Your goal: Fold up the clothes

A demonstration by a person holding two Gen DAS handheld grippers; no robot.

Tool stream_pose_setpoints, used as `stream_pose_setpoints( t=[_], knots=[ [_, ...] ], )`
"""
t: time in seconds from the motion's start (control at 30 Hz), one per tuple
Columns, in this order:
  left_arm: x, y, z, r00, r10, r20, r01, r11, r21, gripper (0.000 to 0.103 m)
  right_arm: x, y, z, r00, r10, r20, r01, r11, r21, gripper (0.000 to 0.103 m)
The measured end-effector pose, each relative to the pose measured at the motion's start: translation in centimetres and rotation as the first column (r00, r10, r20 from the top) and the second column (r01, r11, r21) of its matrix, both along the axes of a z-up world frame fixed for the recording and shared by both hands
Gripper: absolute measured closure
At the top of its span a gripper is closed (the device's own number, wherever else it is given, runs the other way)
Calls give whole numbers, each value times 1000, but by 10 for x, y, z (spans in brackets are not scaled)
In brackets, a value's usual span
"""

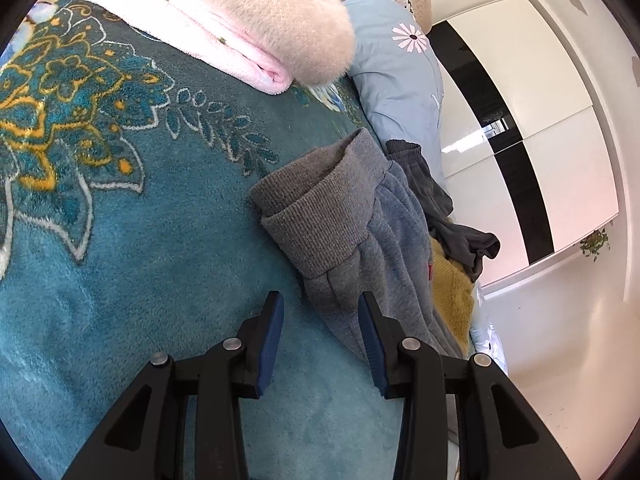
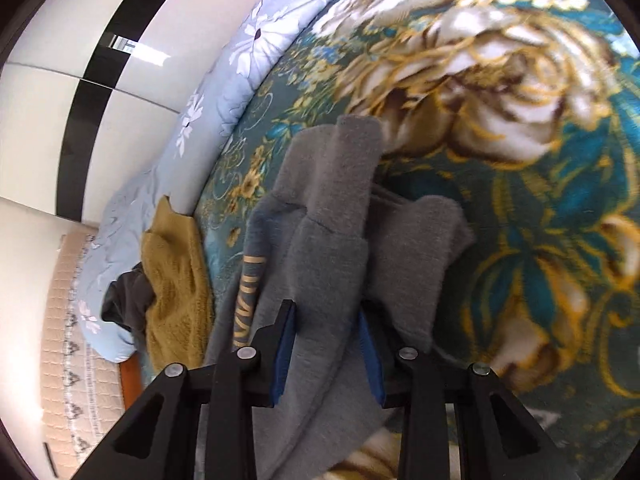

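The grey sweatpants (image 1: 352,216) are stretched lengthwise away from the open, empty left gripper (image 1: 320,340), cuff farthest, while fabric is straddled by the parted right gripper (image 2: 326,354), its grip uncertain.

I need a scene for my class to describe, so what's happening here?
A person is folding clothes on a bed covered by a teal floral blanket. Both hand-held grippers are open. The left hand-held gripper sits by the grey sweatpants, near a ribbed cuff. The right hand-held gripper straddles the same grey fabric without clamping it. A mustard sweater waits at the edge.
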State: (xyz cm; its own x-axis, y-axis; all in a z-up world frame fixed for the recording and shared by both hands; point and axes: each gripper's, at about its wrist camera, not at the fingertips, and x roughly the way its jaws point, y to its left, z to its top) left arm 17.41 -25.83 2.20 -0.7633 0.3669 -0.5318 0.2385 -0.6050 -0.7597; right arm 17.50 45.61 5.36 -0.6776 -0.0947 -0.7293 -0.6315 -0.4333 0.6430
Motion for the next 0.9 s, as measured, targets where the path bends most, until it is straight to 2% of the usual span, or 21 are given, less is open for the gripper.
stream_pose_setpoints(
  t=[0.1,0.2,0.3,0.33,0.37,0.4,0.57,0.63,0.73,0.8,0.9],
  knots=[
    [0,1,0,1000,-5,0,5,1000,-3,64,4,10,-1,1000,-17,-18,17,1000,12,68],
    [0,1,0,1000,-6,-3,6,1000,0,64,0,17,-11,998,-47,-52,45,998,-37,68],
    [1,0,0,1000,-3,-7,3,1000,8,64,-3,13,-6,996,-54,-75,52,998,-20,67],
    [1,0,-1,1000,-2,-8,2,1000,10,64,-5,11,-2,995,-52,-83,51,999,-10,73],
    [2,0,0,1000,-2,-8,3,1000,10,64,-5,9,5,994,-40,-106,41,999,4,90],
    [2,0,0,1000,-3,-9,3,1000,9,64,-3,6,13,991,-22,-132,25,999,21,99],
    [1,0,0,1000,-3,-9,4,1000,10,64,10,-6,49,964,74,-255,-47,993,111,99],
    [1,0,0,1000,-4,-9,4,1000,12,64,20,-3,38,978,48,-202,-27,994,103,99],
    [0,1,0,1000,-7,-7,7,1000,9,64,32,9,-3,992,1,-125,-2,1000,-4,99],
    [1,2,0,1000,-10,-5,10,1000,5,64,33,14,-15,990,10,-138,-18,999,-51,98],
    [2,1,0,1000,-9,-7,9,1000,6,64,34,14,-7,985,23,-174,-30,999,-36,95]
  ],
)
